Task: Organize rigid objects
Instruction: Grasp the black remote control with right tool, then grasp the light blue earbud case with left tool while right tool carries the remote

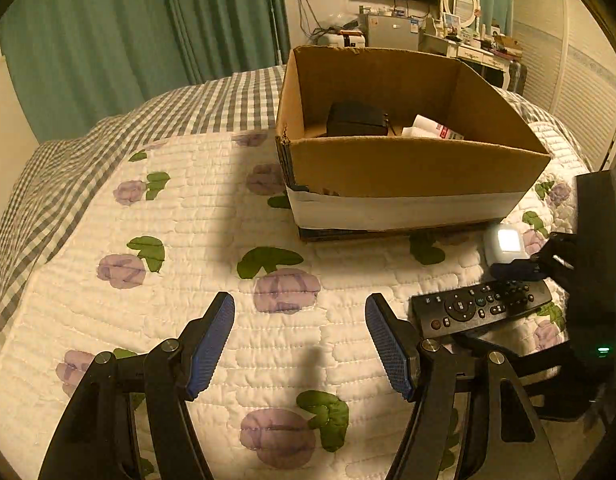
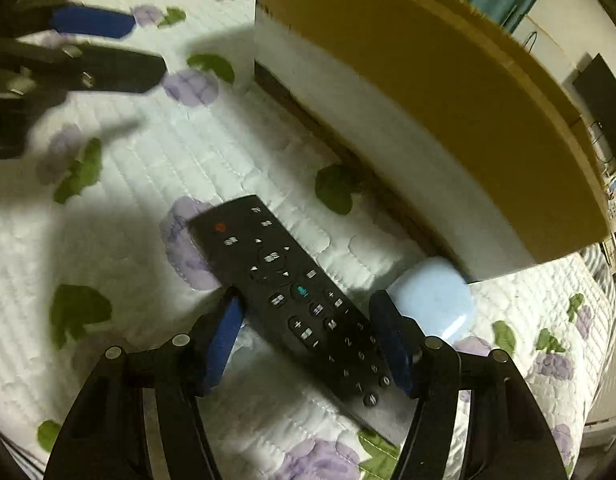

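the right gripper (image 2: 308, 336) hangs low over the quilt (image 2: 120, 248), jaws partly apart and straddling the black remote (image 2: 304, 300), one blue pad on each long edge. the view is blurred, so whether the pads already press on the remote is hard to say; they look just beside it rather than clamped. straddling it across its narrow width makes sense, since that is the only span the jaws can close on. just past the right finger lies a small pale blue case (image 2: 435, 304), close to the remote and near the foot of the cardboard box (image 2: 447, 120).

the left gripper (image 1: 300, 344) hovers over bare quilt beside the remote (image 1: 481, 308), jaws wide and empty, probably kept clear so the other hand can work.

farther off, the box (image 1: 411, 172) stands open on the bed, already holding a dark block (image 1: 355, 120) and a white packet (image 1: 431, 128), so it seems to be the collecting place. the remote is still outside it.
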A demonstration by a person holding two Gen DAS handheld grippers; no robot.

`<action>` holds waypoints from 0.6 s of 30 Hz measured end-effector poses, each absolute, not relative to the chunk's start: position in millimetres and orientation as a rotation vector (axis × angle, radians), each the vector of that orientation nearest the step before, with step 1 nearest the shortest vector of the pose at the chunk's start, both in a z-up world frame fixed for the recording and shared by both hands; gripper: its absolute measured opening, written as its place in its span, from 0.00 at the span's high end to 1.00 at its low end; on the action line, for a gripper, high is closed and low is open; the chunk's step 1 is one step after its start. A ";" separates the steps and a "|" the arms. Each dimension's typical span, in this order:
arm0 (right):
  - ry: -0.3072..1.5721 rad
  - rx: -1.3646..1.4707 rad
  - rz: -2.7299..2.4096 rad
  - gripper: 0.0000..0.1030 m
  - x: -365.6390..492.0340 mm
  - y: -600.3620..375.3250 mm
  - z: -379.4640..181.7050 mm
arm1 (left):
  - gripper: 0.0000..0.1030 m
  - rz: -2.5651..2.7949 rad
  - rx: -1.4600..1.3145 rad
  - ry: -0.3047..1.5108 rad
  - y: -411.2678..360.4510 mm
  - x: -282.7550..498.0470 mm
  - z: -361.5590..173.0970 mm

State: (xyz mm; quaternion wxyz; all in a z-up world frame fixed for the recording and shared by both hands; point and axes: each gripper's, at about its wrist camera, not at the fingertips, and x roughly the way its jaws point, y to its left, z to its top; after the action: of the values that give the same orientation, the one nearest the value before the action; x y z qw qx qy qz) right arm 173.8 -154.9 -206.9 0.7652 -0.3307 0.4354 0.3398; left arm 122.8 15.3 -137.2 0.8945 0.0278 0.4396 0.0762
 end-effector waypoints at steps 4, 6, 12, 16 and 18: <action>0.952 -0.690 0.731 0.56 177.5 -158.4 -205.0 | 0.31 0.163 0.057 0.911 14.6 122.8 -135.6; 0.938 -0.684 0.724 0.67 174.6 -159.4 -199.9 | 0.31 0.165 0.056 0.908 15.4 122.9 -135.0; 0.921 -0.537 0.720 0.75 166.4 -178.6 -170.8 | 0.31 0.180 0.059 0.901 16.1 122.8 -133.6; 0.915 -0.438 0.718 0.79 160.8 -198.0 -155.9 | 0.31 0.183 0.065 0.894 14.3 122.4 -130.8; 0.926 -0.383 0.706 0.80 158.7 -205.7 -149.1 | 0.31 0.183 0.067 0.891 11.5 122.0 -128.3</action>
State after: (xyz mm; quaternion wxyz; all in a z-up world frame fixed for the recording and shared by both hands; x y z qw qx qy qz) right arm 158.7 -205.7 -149.1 0.8181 -0.1795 0.4345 0.3312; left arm 122.0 11.5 -128.3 0.8979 0.0325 0.4301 0.0882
